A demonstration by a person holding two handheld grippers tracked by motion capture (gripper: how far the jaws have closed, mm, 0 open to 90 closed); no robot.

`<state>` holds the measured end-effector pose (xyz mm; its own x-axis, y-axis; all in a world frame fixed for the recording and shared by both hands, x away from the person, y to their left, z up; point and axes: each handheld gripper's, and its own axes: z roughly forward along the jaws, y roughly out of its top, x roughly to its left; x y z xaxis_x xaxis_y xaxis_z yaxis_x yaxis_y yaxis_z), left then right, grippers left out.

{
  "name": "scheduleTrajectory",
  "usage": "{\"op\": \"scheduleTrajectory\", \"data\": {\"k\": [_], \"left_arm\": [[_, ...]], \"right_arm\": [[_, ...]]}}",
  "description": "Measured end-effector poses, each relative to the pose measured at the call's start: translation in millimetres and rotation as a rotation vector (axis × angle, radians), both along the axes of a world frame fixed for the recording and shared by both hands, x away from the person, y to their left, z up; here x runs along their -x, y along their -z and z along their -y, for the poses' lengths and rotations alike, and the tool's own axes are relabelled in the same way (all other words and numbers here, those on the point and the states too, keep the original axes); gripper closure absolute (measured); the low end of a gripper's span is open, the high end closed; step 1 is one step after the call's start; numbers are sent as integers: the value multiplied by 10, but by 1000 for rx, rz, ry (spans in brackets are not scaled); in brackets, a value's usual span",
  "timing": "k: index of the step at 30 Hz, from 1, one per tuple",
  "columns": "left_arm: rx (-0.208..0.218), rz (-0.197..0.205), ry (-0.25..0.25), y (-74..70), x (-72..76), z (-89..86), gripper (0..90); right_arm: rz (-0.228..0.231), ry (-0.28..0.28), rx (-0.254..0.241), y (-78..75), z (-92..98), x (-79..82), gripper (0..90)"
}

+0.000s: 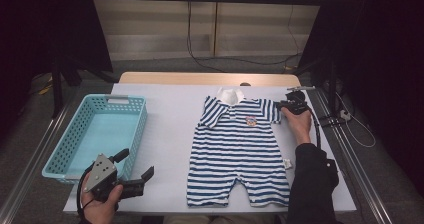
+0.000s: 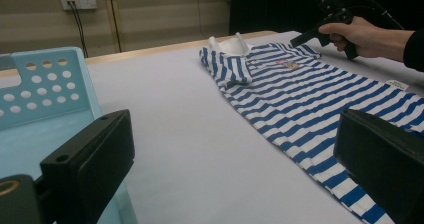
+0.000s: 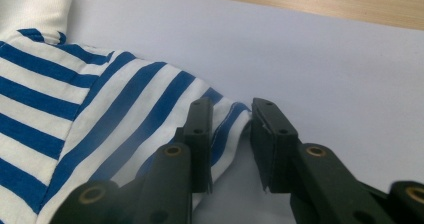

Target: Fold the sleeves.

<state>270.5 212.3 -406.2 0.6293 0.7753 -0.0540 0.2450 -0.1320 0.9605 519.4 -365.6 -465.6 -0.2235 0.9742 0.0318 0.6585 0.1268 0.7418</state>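
Note:
A blue-and-white striped baby romper (image 1: pixel 240 149) (image 2: pixel 300 99) lies flat on the white table cover, its white collar at the far end. My right gripper (image 1: pixel 286 105) (image 3: pixel 232 129) is at the romper's right sleeve (image 3: pixel 150 104). The sleeve's hem lies in the narrow gap between its jaws, and a slit of table still shows beside the fabric. The left gripper view also shows that gripper (image 2: pixel 300 39), held in a hand at the far sleeve. My left gripper (image 1: pixel 136 164) (image 2: pixel 235 159) hovers near the table's front left with its jaws wide apart and nothing between them.
A light blue perforated basket (image 1: pixel 137 129) (image 2: pixel 45 84) stands at the left of the table, just beyond my left gripper. The wooden table edge (image 1: pixel 200 78) runs along the back. Metal rails flank both sides, and cables (image 1: pixel 350 126) trail on the floor at the right.

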Motion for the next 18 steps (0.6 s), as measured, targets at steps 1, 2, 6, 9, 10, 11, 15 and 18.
{"op": "scheduleTrajectory", "data": {"k": [1, 2, 6, 9, 10, 11, 15, 18], "left_arm": [[2, 0, -1, 0, -1, 2, 31], [7, -5, 2, 0, -3, 7, 31], [16, -12, 6, -1, -11, 24, 31], [0, -10, 12, -3, -20, 21, 31], [3, -10, 11, -1, -22, 23, 31], [-1, -14, 13, -3, -25, 18, 31], [23, -25, 7, 3, -41, 25, 31], [16, -21, 10, 1, -38, 27, 31]], "right_arm": [[1, 10, -1, -1, -8, -3, 729], [-11, 18, -11, -5, -23, 3, 739], [2, 13, -2, -2, -32, -17, 823], [2, 27, -12, 4, -52, -27, 878], [4, 22, -9, 4, -49, -37, 882], [6, 9, 4, -3, -40, -51, 884], [15, 15, -29, -44, -83, -60, 887], [23, 0, -34, -52, -113, -55, 890]]}}
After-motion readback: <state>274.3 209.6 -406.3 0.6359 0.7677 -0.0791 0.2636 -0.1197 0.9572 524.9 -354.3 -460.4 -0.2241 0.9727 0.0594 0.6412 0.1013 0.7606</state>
